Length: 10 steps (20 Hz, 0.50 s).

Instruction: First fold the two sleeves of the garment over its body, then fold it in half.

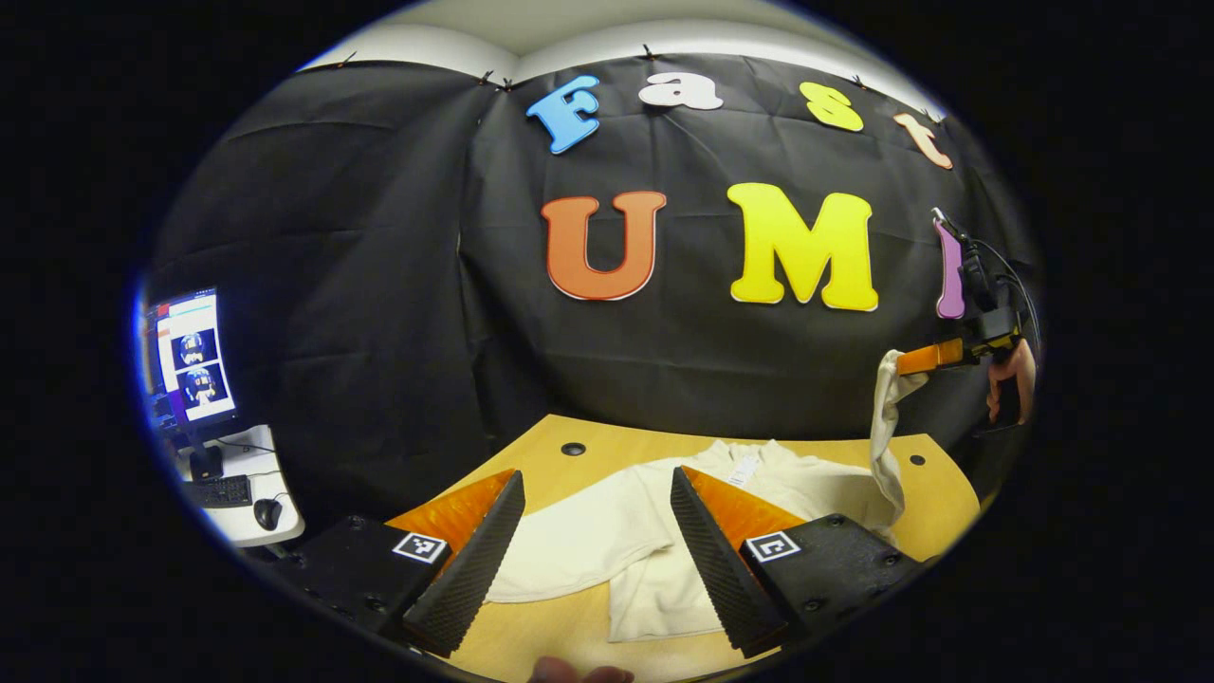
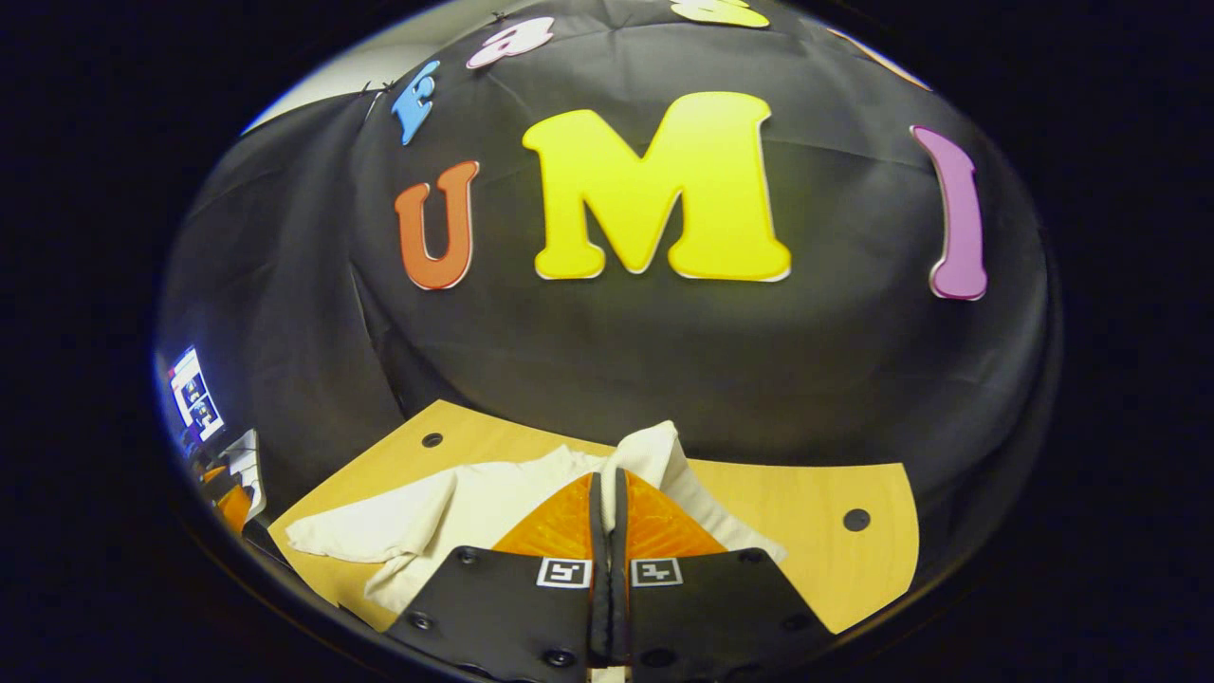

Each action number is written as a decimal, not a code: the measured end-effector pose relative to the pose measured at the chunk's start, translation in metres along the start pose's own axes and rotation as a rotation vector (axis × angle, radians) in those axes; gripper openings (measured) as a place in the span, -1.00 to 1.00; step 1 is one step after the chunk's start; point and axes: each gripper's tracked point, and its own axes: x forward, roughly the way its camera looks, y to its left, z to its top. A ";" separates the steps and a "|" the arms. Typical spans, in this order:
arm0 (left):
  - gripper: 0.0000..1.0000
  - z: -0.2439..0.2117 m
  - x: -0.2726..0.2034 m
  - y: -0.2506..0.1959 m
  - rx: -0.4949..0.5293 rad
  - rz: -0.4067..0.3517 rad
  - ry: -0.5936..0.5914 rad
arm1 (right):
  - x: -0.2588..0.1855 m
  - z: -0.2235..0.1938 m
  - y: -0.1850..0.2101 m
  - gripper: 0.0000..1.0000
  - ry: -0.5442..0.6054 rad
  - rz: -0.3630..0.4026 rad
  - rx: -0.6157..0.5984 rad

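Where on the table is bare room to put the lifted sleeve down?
Bare wooden table lies right of the cream garment, around the grommet hole; another strip runs along the back edge near the far hole. The middle is crowded with cloth. The right tongs hold the sleeve.

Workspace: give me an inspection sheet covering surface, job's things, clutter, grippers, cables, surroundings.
Surface: wooden table with round holes.
Job's things: cream garment lies spread on it; one sleeve is lifted off the table.
Clutter: nothing seen on the table.
Grippers: left gripper open above the garment; right gripper shut on the sleeve.
Cables: thin cable on the right gripper.
Surroundings: black cloth wall; monitor, keyboard, mouse on a side desk.
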 end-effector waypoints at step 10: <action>0.96 -0.011 -0.005 0.045 -0.017 0.041 0.007 | 0.129 -0.067 0.116 -0.98 0.134 0.112 -0.130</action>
